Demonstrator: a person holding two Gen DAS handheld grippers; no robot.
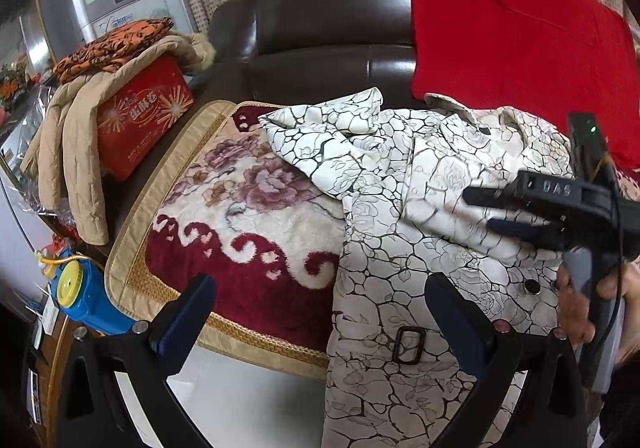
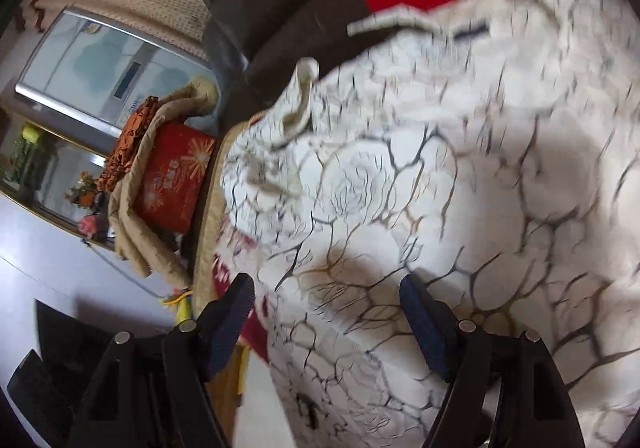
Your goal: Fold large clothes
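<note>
1. On the floral red-and-cream plush sofa cover [image 1: 248,208] lies the task's garment, a white belted coat printed with a dark crackle-and-rose pattern [image 1: 400,248]. Its upper part rests on the seat, and its lower part hangs over the front edge toward us.
2. We judge the coat to be soft but fairly weighty. The cloth bunches in thick folds and will likely sag when lifted. Its metal belt buckle [image 1: 409,344] and snap buttons add hard spots to avoid pinching.
3. Our left gripper [image 1: 320,320] hovers with its fingers spread wide, holding nothing. The coat's hem side lies just beside its right finger.
4. Our right gripper [image 2: 326,312] shows its fingers spread apart over the cloth in its own blurred view. In the left view it reaches across the coat's chest. We cannot tell whether any fabric is pinched there.
5. For a hold we would pick the shoulder seam or the loose sleeve [image 1: 320,128] flung out to the left, taking a doubled edge so the fabric does not slip.
6. Room for moving is open on the bare cushion to the left. The dark brown leather sofa back [image 1: 320,28] blocks the far side, and a red quilted garment [image 1: 512,28] drapes just behind the coat. A red gift box [image 1: 144,116] under a beige padded jacket [image 1: 72,152] crowds the left end.
</note>
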